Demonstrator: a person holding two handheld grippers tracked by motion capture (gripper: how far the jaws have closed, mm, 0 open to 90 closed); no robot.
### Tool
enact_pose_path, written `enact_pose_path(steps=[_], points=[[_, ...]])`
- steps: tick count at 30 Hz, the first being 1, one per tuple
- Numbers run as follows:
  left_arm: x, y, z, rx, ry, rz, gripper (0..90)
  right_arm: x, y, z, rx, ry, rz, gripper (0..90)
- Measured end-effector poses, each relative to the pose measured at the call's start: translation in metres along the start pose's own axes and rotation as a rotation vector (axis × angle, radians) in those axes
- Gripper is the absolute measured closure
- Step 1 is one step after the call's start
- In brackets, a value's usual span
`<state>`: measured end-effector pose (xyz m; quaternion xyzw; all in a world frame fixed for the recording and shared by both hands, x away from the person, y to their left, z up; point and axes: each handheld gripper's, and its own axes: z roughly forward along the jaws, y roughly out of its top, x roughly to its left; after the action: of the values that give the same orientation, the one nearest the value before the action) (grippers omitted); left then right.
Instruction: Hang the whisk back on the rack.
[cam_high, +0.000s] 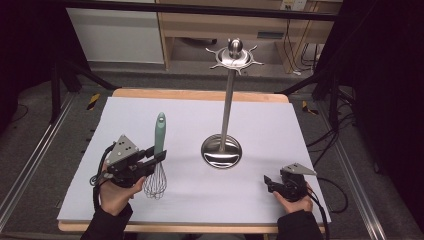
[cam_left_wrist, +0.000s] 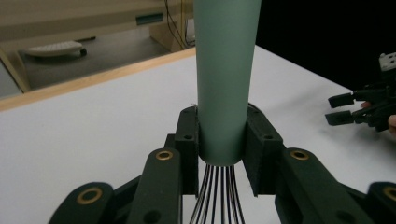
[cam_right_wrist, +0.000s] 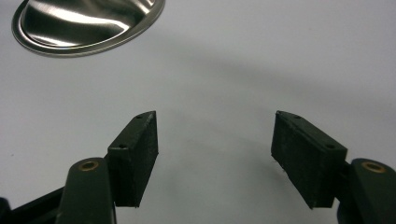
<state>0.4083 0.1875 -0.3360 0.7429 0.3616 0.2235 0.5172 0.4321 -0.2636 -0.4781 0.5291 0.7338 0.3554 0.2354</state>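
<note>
Gripping whisk (cam_high: 158, 159), left claw (cam_high: 155, 159) seemingly level.

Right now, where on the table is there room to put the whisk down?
Bare spots: between the stand's base and the right gripper, and the far left corner of the white sheet. It is crowded near the left gripper, which holds the whisk.

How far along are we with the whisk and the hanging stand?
Done: left gripper is clamped on the whisk at the base of its green handle. In hand: whisk held upright. Left: hanging it on the stand, whose hooks are bare. Right gripper rests open near the stand's base.
</note>
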Motion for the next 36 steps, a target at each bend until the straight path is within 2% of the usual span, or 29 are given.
enact_pose_path(steps=[12, 16, 29, 36], points=[[-0.020, 0.026, 0.008, -0.082, -0.056, 0.029, 69.1, 0.000, 0.000, 0.000, -0.001, 0.000, -0.001, 31.9], [-0.029, 0.037, 0.014, -0.092, -0.076, 0.043, 69.1, -0.001, 0.000, 0.000, -0.003, 0.001, -0.012, 32.0], [-0.054, 0.062, 0.040, -0.104, -0.126, 0.093, 69.1, -0.001, 0.001, 0.000, -0.008, 0.006, -0.003, 31.9], [-0.064, 0.076, 0.053, -0.116, -0.149, 0.105, 69.1, -0.001, 0.001, 0.000, -0.013, 0.010, -0.002, 31.9]])
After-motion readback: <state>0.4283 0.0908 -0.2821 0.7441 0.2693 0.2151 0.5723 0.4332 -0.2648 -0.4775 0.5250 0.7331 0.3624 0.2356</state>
